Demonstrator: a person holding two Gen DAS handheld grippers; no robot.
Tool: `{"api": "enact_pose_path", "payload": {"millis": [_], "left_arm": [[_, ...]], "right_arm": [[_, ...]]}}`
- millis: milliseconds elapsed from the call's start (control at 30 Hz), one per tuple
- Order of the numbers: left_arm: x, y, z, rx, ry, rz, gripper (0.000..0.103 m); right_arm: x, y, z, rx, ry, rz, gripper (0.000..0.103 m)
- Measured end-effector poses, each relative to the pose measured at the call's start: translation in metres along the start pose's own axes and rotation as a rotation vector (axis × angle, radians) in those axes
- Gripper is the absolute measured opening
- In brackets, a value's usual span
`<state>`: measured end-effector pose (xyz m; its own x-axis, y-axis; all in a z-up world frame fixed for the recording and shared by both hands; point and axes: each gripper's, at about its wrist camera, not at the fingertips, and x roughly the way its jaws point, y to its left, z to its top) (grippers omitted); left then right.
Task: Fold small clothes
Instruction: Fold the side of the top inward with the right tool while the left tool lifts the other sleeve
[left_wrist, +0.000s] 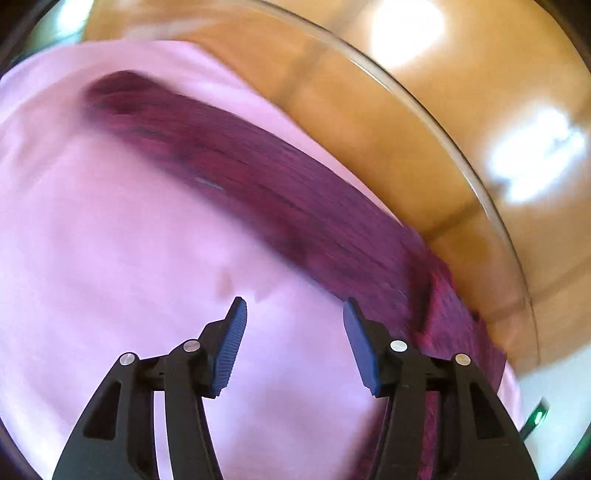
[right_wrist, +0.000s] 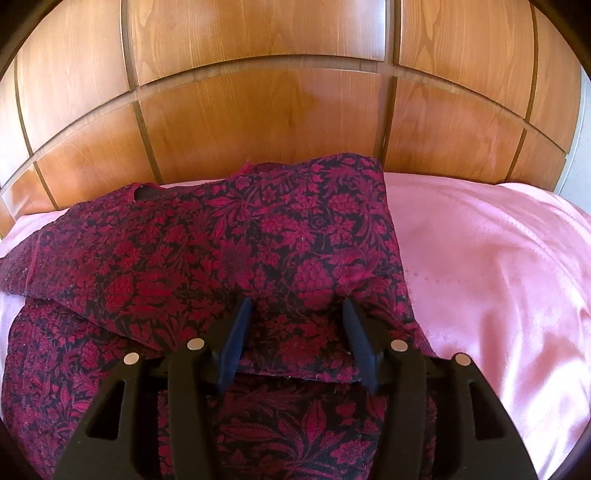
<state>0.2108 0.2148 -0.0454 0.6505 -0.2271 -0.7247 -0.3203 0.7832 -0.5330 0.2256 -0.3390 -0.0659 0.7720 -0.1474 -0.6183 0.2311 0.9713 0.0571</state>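
**Grippers apart, garment on the sheet**

Right gripper (right_wrist: 297, 325) sits low over my garment (right_wrist: 207, 236), jaws apart; a folded edge of the cloth lies between the pads, and I can't tell if they pinch it. Left gripper (left_wrist: 293, 332) is parted too, nothing between its pads, only sheet (left_wrist: 110, 258) beneath. Garment is dark red floral, doubled over itself on the pink sheet. Left view is blurred. Wood panels (right_wrist: 258, 110) stand behind the bed.

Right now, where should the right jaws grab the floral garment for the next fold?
Take the floral garment by the near edge of its folded-over flap, coming in low from the near side. That edge lies loose between the open right gripper jaws, over the lower layer.
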Motion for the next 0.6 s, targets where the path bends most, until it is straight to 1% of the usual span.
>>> {"api": "enact_pose_path", "payload": {"millis": [33,133,200,233,300,367,433,500,533,600], "left_arm": [[-0.007,0.023,0.012,-0.065,-0.026,-0.013,0.054],[-0.022,0.064,0.040,-0.190,-0.096,-0.009,0.054],[-0.025,0.093,0.062,-0.272,-0.116,0.009,0.054],[-0.026,0.102,0.069,-0.291,-0.124,0.007,0.054],[-0.023,0.123,0.086,-0.369,-0.142,0.003,0.054],[-0.019,0.139,0.098,-0.428,-0.141,-0.046,0.054],[-0.011,0.149,0.107,-0.494,-0.154,-0.074,0.054],[-0.004,0.154,0.115,-0.514,-0.163,-0.081,0.054],[0.001,0.156,0.119,-0.516,-0.164,-0.070,0.054],[0.007,0.150,0.123,-0.499,-0.158,-0.046,0.048]], "right_arm": [[0.000,0.000,0.000,-0.001,0.000,-0.002,0.052],[0.001,0.002,0.001,-0.007,-0.001,-0.007,0.052],[0.002,0.002,0.001,-0.006,-0.002,-0.007,0.052],[0.001,0.002,0.001,-0.006,-0.002,-0.006,0.052],[0.001,0.002,0.001,-0.006,-0.003,-0.006,0.052],[0.002,0.002,0.002,-0.008,-0.002,-0.007,0.052],[0.002,0.002,0.002,-0.010,-0.002,-0.008,0.052],[0.003,0.002,0.003,-0.011,-0.002,-0.008,0.052],[0.003,0.002,0.002,-0.011,-0.002,-0.009,0.052],[0.003,0.003,0.003,-0.013,-0.002,-0.011,0.053]]}}
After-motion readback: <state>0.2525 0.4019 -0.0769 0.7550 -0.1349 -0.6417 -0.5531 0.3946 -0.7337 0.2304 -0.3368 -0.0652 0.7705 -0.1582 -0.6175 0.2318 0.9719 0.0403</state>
